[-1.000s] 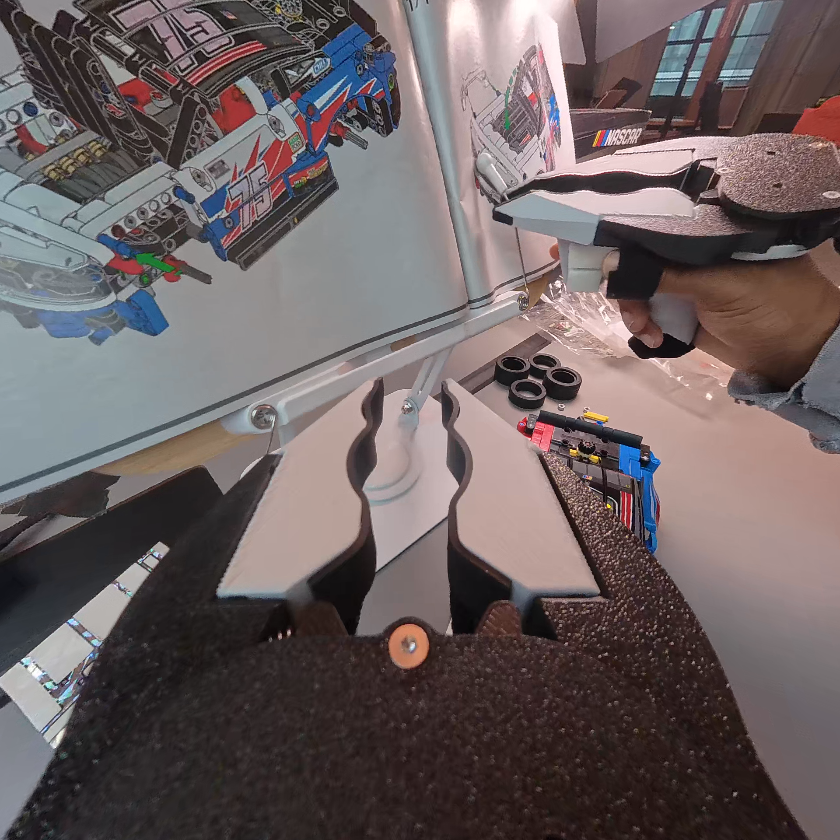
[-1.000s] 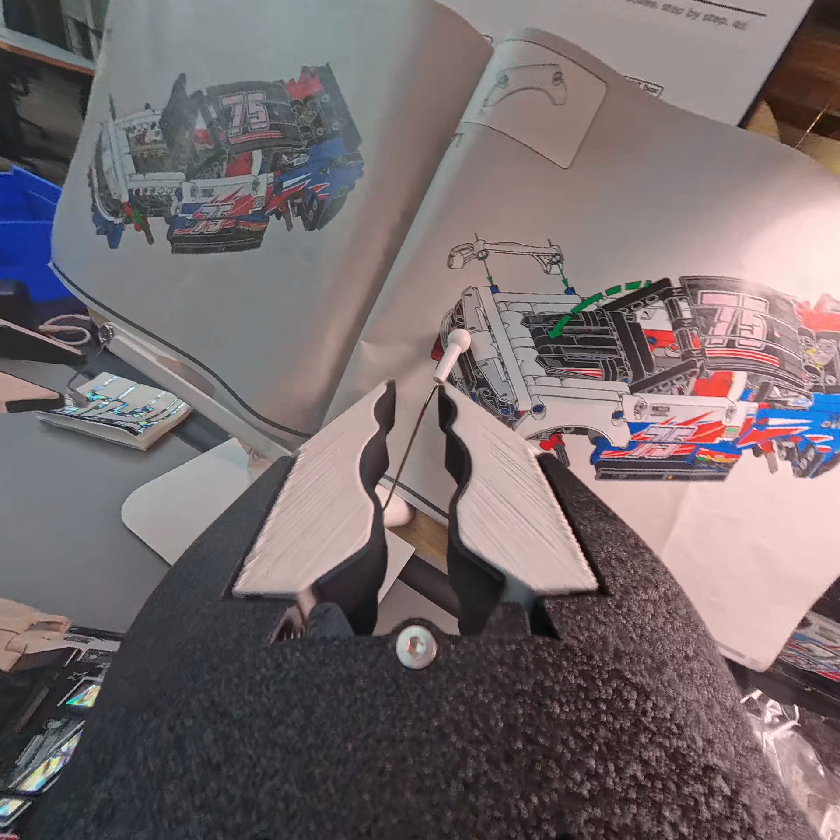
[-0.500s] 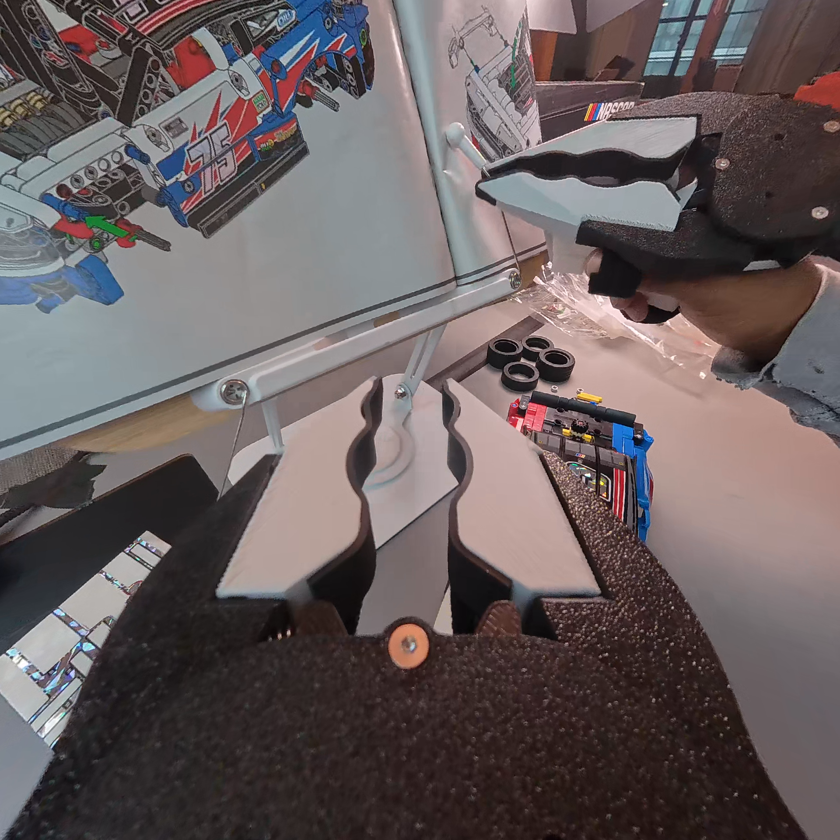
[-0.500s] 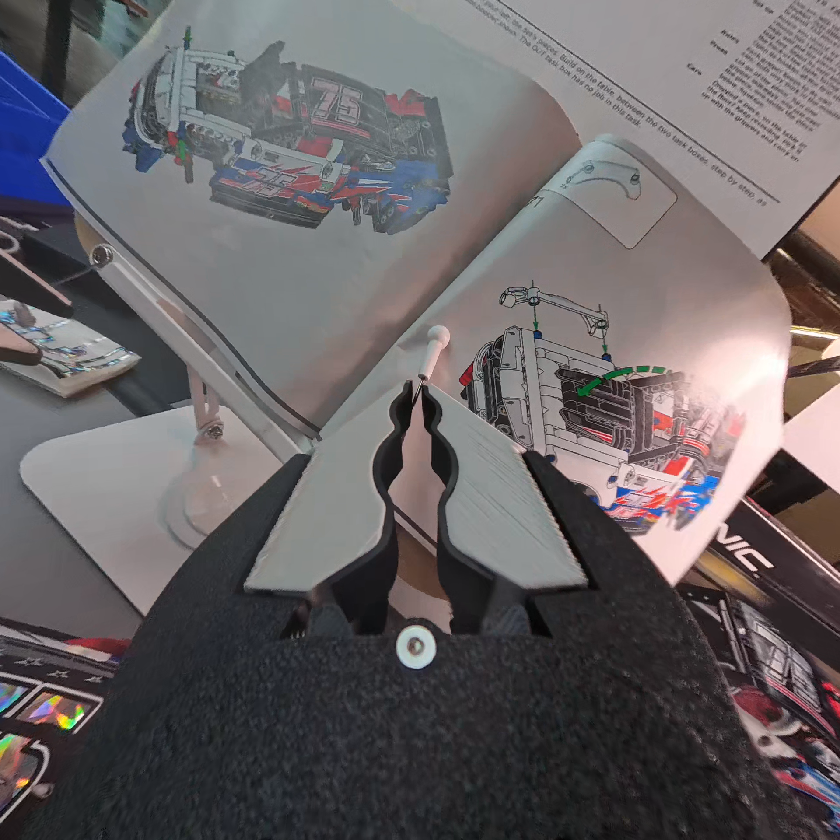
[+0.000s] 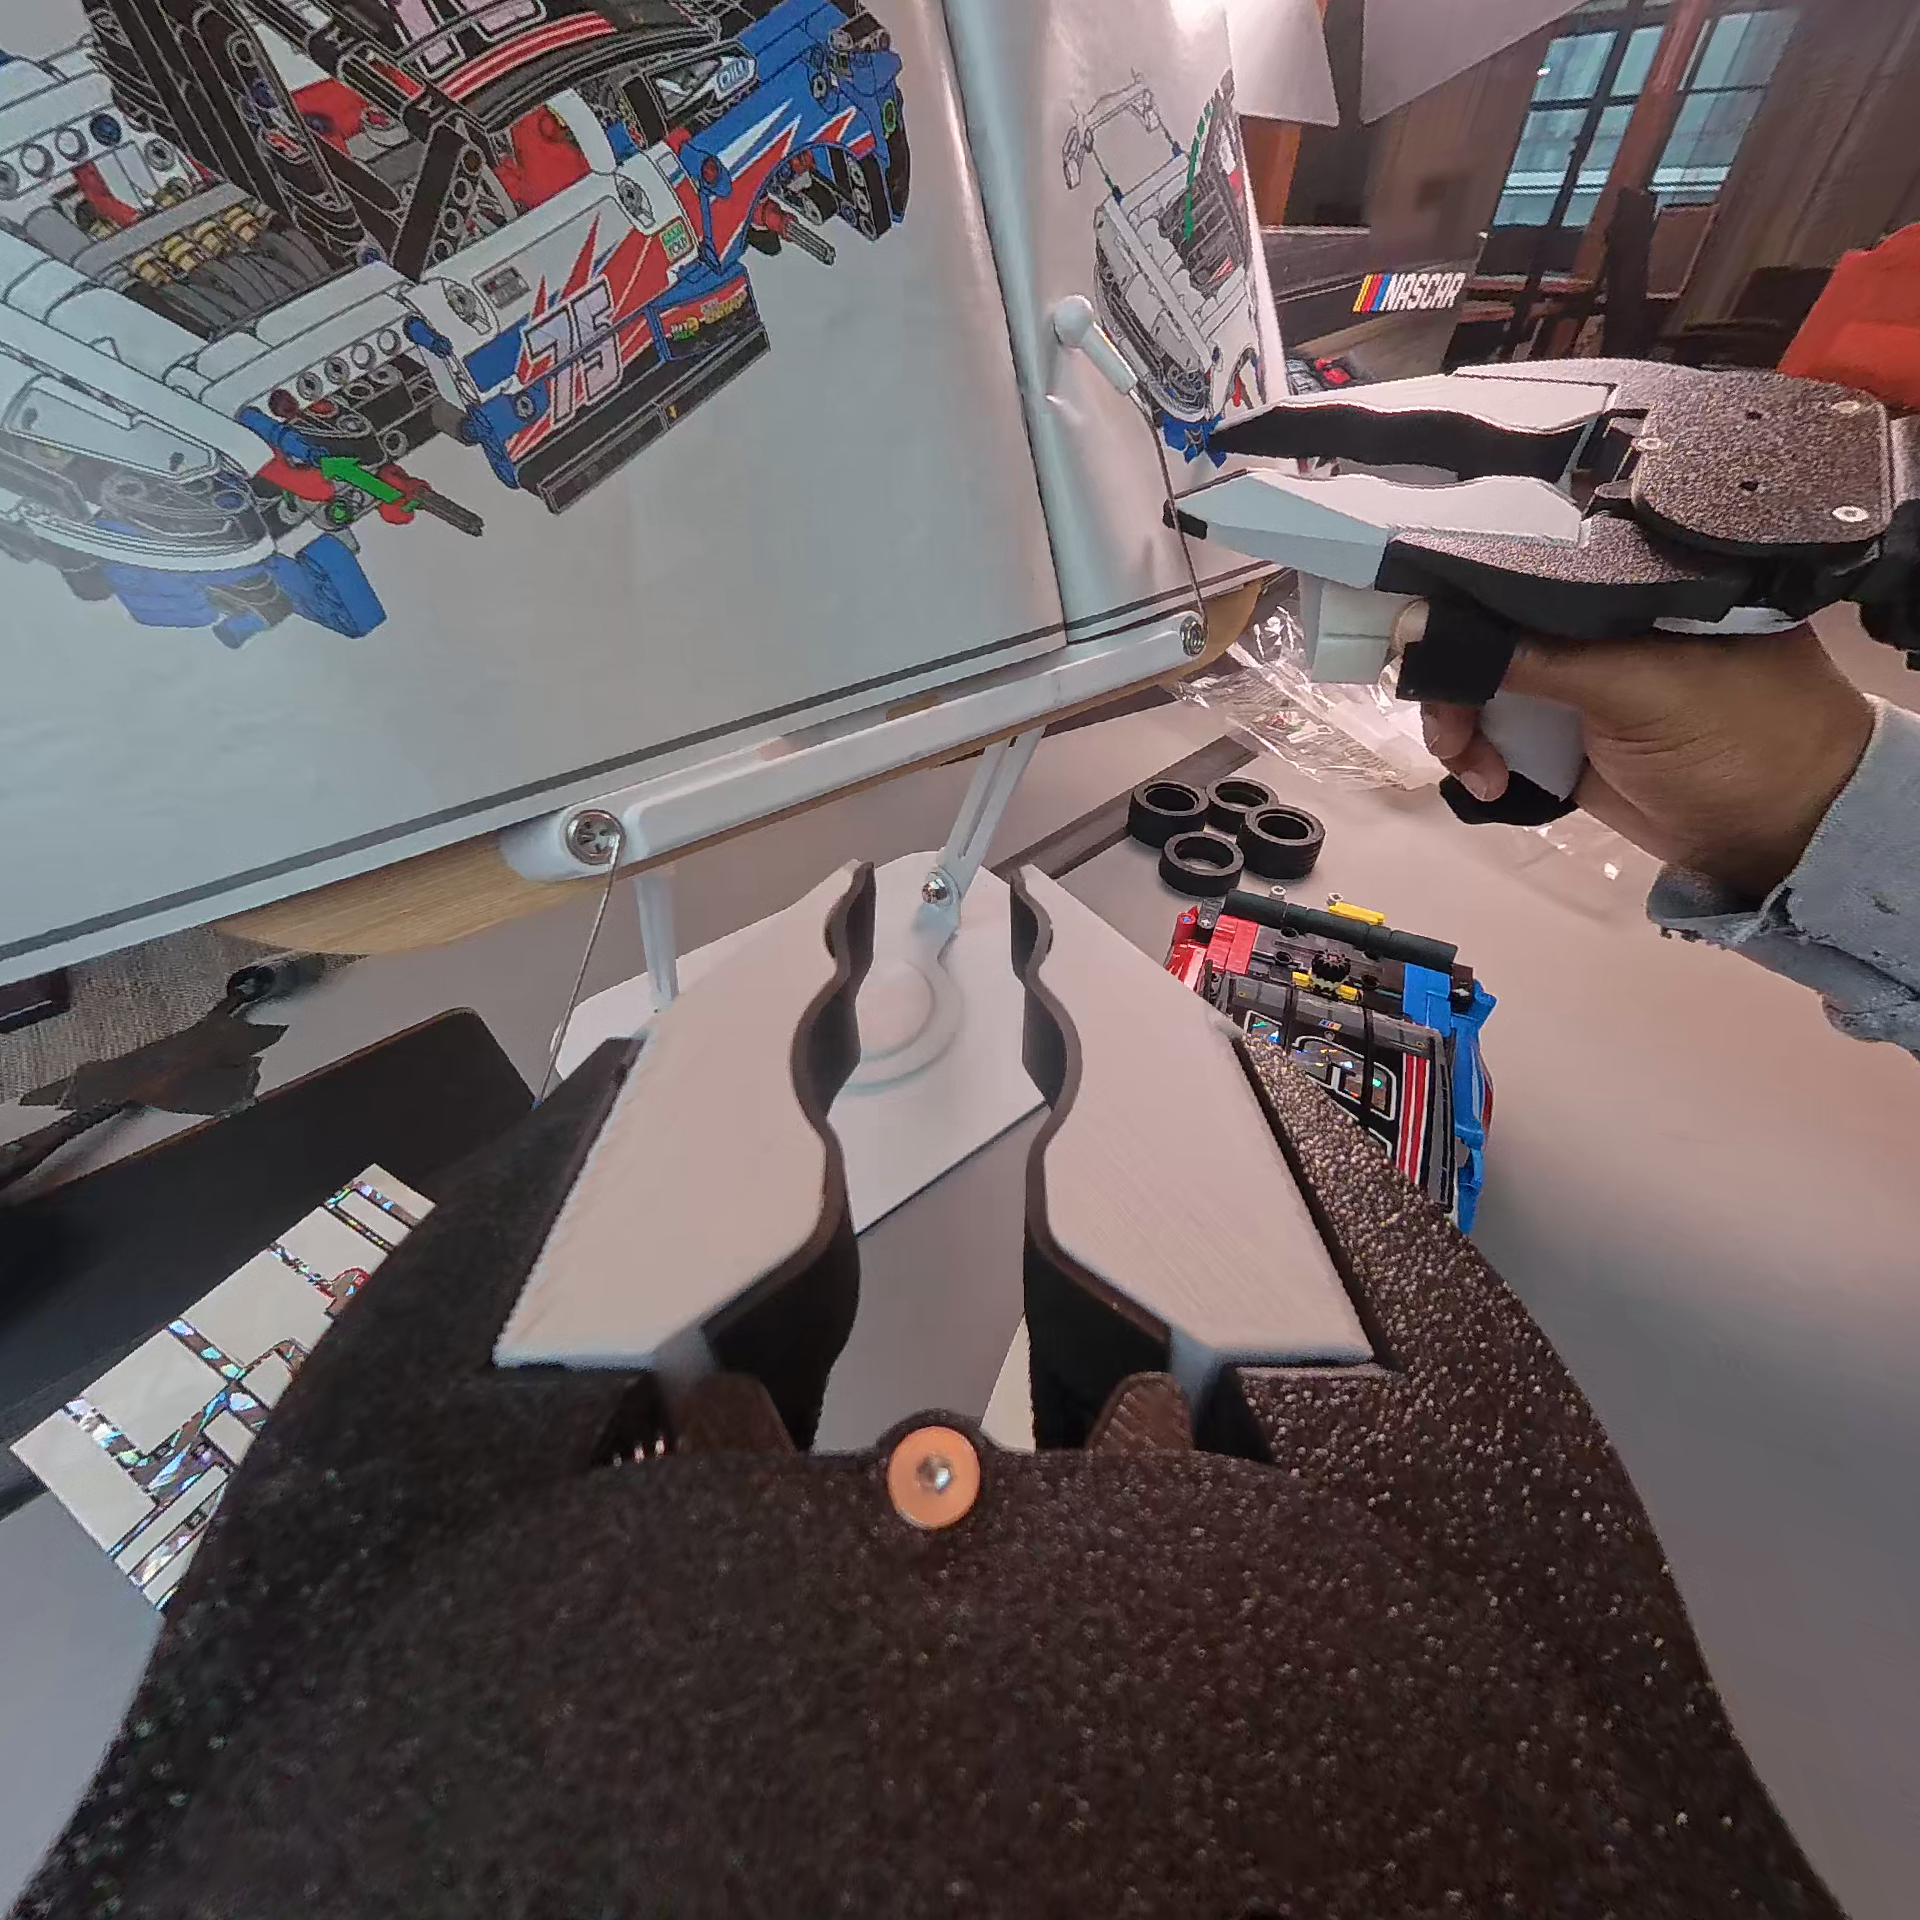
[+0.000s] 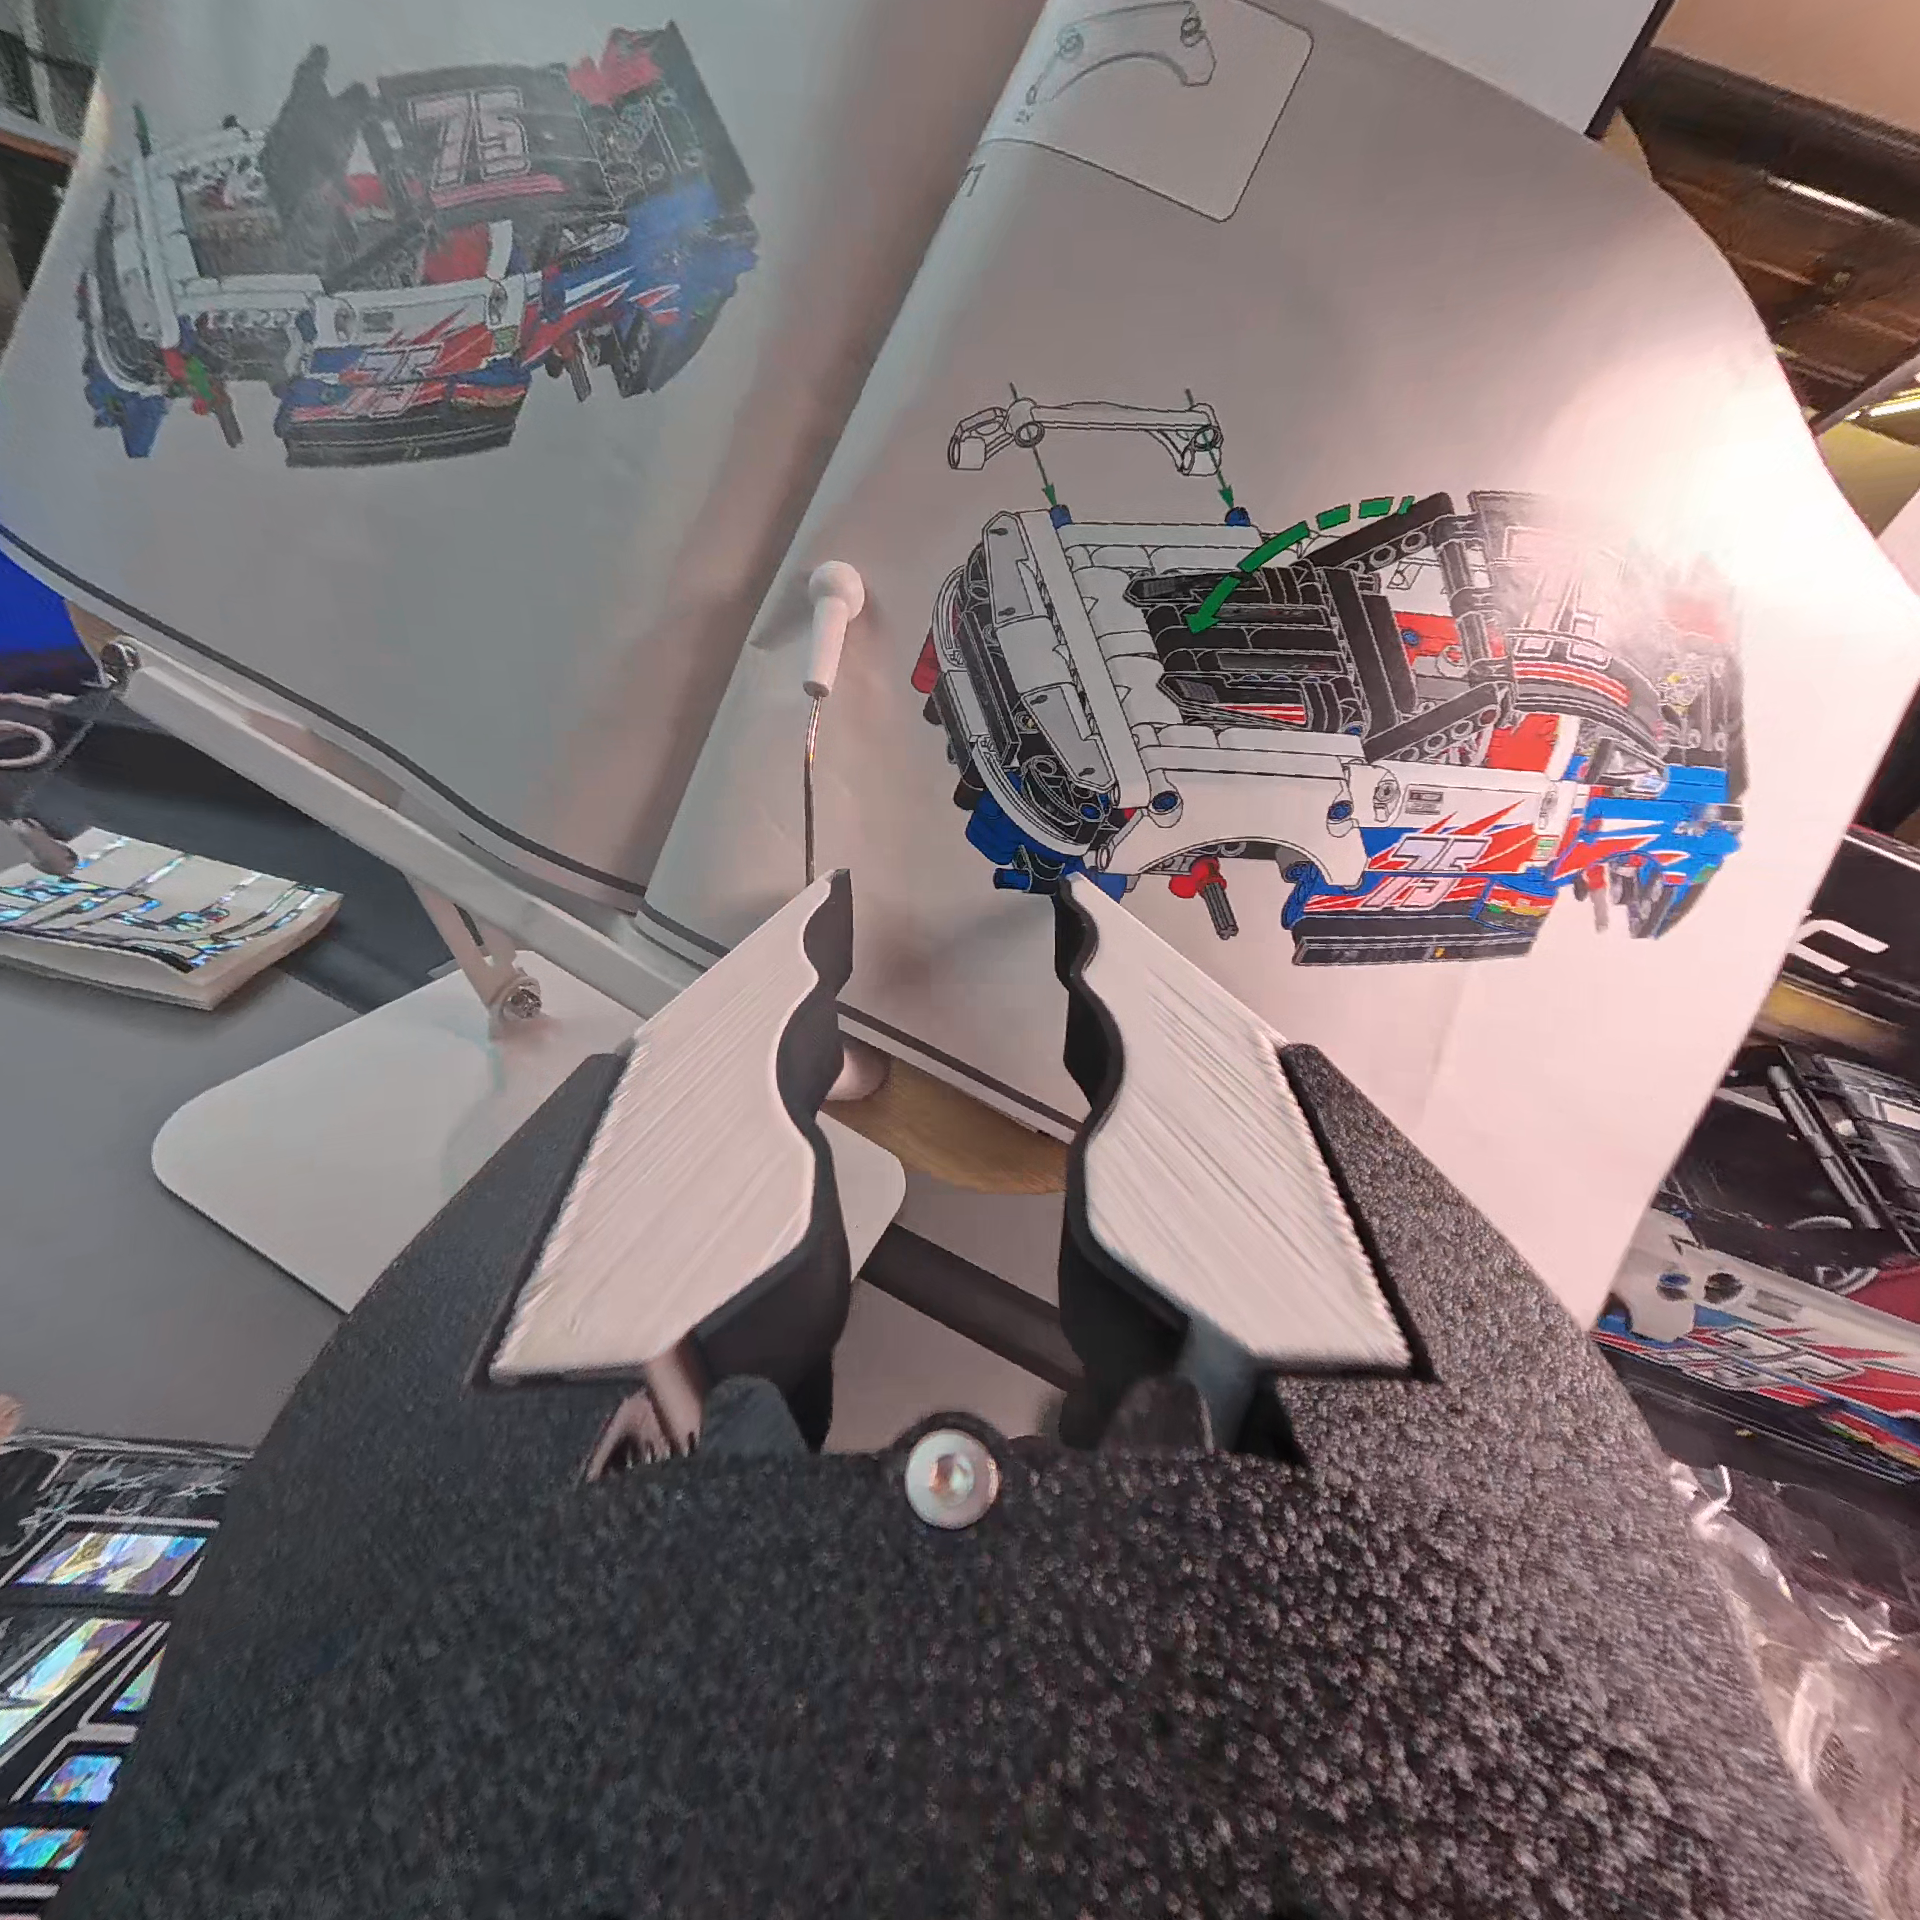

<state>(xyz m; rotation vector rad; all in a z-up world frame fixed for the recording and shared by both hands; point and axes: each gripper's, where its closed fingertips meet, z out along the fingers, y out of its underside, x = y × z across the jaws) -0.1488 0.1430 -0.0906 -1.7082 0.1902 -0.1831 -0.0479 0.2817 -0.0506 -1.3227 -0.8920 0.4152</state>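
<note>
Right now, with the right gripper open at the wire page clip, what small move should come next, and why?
Probably draw the right gripper straight back. Its jaws are open and empty, the wire page clip lies against the right-hand page, and its wire runs just beside one fingertip, so a sideways move could snag it.

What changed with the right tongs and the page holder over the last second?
The right tongs closed around the wire page holder half a second ago and have now opened and let it go. The left tongs stayed open over the stand's base, holding nothing.
</note>
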